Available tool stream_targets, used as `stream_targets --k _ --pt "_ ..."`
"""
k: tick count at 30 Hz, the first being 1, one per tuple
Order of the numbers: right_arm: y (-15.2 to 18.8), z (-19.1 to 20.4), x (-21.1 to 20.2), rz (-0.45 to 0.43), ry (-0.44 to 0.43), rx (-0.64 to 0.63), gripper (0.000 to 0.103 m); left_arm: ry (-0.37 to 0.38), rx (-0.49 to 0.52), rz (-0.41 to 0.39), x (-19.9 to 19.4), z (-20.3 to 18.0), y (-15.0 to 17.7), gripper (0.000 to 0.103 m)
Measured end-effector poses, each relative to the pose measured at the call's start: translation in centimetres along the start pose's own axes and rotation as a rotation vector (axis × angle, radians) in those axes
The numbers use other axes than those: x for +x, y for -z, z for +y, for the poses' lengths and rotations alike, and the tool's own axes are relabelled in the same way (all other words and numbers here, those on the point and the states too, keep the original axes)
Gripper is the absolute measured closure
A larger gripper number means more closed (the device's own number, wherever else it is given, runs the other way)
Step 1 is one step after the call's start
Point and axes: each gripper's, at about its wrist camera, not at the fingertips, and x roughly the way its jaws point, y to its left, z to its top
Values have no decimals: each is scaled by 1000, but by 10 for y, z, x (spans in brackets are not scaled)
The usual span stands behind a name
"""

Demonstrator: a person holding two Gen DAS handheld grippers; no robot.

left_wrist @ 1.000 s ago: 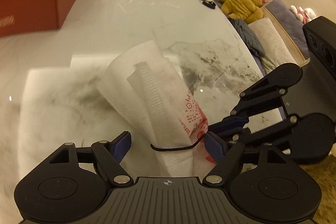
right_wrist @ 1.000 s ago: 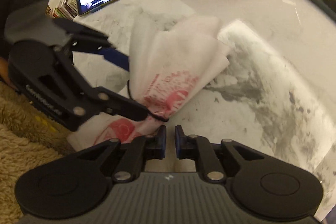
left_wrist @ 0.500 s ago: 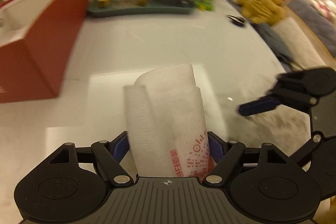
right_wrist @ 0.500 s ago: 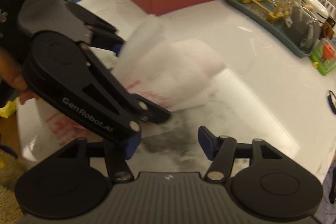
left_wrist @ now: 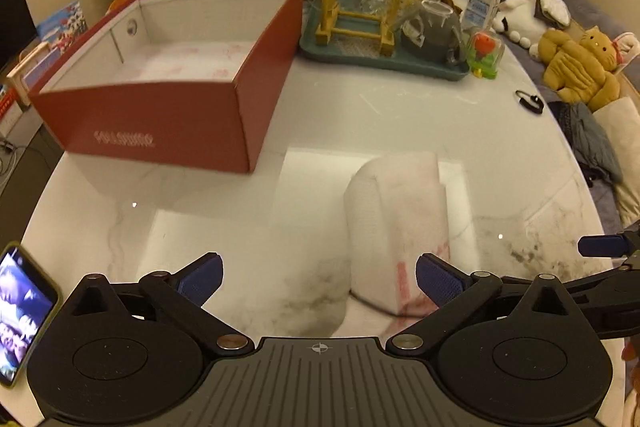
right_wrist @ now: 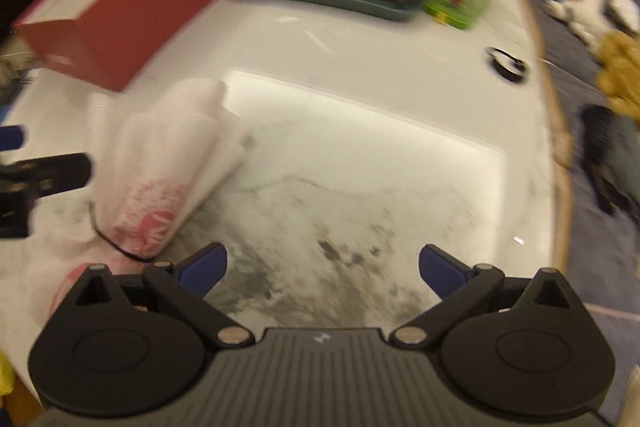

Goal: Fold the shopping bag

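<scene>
I've just been spreading both claws wide, left claw (left_wrist: 318, 273) and right claw (right_wrist: 322, 265) empty; the banded bag (left_wrist: 394, 227) rests folded on the worktop (left_wrist: 280, 227), released.

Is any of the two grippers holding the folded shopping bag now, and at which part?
Nothing is held. The left gripper and right gripper have just opened wide; the folded shopping bag lies free on the table.

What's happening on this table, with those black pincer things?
A person holding two handheld grippers has been folding a white shopping bag, now rolled up and bound by a black band on the marble table. The left gripper and right gripper have just opened their jaws; neither holds the bag.
</scene>
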Motion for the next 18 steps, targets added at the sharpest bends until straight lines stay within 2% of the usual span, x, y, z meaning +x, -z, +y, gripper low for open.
stream_targets --k 3,6,9,11,14,16,18 --pt "13 17 -6 -10 -17 71 0 -98 5 35 0 1 9 0" --pt "26 33 -14 -18 -35 163 0 8 -27 36 -6 16 20 0" --pt "36 50 -26 -56 18 195 0 37 -58 31 -14 28 28 0" --pt "43 60 -37 -98 51 215 0 107 -45 -22 -25 37 35 0" --pt "55 73 -55 -167 60 186 0 192 17 -142 -43 48 50 0" --pt "61 78 -63 -203 46 207 0 196 0 -113 -43 53 50 0" --pt "63 81 -65 -197 55 234 0 142 -17 -87 -39 52 50 0"
